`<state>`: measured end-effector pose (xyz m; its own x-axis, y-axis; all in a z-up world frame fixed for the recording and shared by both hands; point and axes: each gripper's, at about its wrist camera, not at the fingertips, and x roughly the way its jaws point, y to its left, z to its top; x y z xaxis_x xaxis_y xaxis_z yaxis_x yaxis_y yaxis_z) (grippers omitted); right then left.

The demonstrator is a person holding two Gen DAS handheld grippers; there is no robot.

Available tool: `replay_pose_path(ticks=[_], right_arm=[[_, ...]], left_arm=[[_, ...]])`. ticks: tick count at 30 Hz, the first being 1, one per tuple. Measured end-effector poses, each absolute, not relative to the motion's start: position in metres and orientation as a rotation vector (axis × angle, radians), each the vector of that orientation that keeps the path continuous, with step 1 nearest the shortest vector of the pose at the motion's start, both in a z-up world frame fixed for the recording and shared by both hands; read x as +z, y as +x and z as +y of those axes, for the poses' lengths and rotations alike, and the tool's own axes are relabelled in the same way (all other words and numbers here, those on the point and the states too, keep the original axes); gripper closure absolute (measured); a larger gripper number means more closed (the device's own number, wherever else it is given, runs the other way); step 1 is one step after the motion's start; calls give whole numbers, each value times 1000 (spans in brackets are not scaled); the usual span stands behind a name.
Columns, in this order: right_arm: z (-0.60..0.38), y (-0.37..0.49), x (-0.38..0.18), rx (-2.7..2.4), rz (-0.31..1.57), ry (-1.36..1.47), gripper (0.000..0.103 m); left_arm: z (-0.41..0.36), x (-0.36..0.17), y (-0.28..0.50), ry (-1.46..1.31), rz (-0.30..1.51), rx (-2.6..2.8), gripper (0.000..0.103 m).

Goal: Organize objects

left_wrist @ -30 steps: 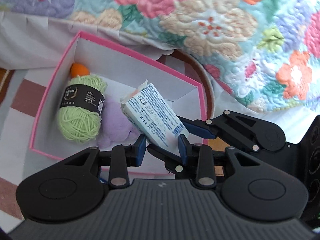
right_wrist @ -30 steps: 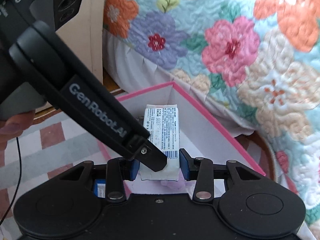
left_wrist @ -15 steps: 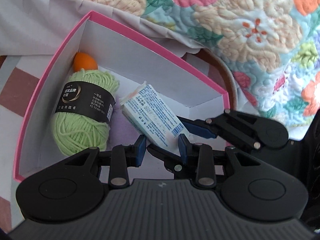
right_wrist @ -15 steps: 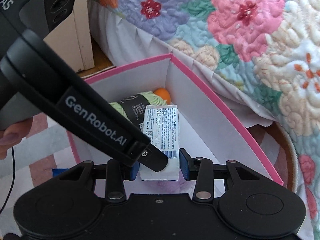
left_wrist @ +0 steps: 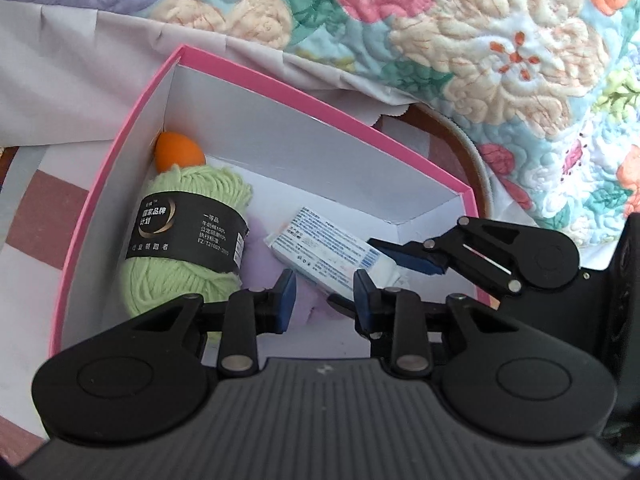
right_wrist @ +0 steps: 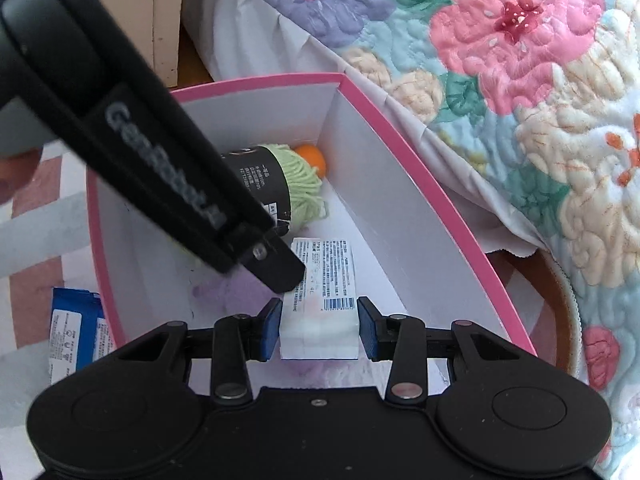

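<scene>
We saw the packet (right_wrist: 322,292) low in the box (left_wrist: 120,152), long axis running forward from the right gripper (right_wrist: 319,328) — jaws parted, barely touching it — left gripper (left_wrist: 325,300) released.

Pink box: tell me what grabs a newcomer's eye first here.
The pink box sits on the floor against a flowered quilt. Inside, green yarn with a black band lies by the left wall, an orange ball in the far corner. The right claw brackets a white packet low in the box, with the left claw open beside it.
</scene>
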<state>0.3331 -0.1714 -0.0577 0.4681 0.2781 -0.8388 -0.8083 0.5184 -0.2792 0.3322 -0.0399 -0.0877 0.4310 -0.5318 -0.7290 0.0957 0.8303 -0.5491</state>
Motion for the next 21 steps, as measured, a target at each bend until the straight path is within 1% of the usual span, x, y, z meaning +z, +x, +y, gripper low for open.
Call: replay_pose_path(ticks=[3,7,8,9,10,12,15,21], right_arm=[[-167,338,-58,743,829,-744,58],[-159,340,-59,736,802,-767,58],[-155,340,-61,705,779,-789,54],[-154,340,-63,662,761,-817,46],[-152,341,-65,620,747,-843,41],[-154,343,-65,549,740,-857,41],[-166,344,-54,493,762,-758,41],[-199,322,-17,507,754,-458,41]], left_arm=[[-37,-84,331,-467,1047,-412,74],[-31,-75,326,-398,1006,-343,74],[-28,-74,326,-405,1004,-341,74],[-24,-73,326,-418,1006,-343,74],[-23,-72,326,-424,1006,-344,74],[-20,-70,324,-421,1002,-335,74],[-19,-67,319,-399,1004,-304,73],[-18,-60,307,-358,1019,-281,73]])
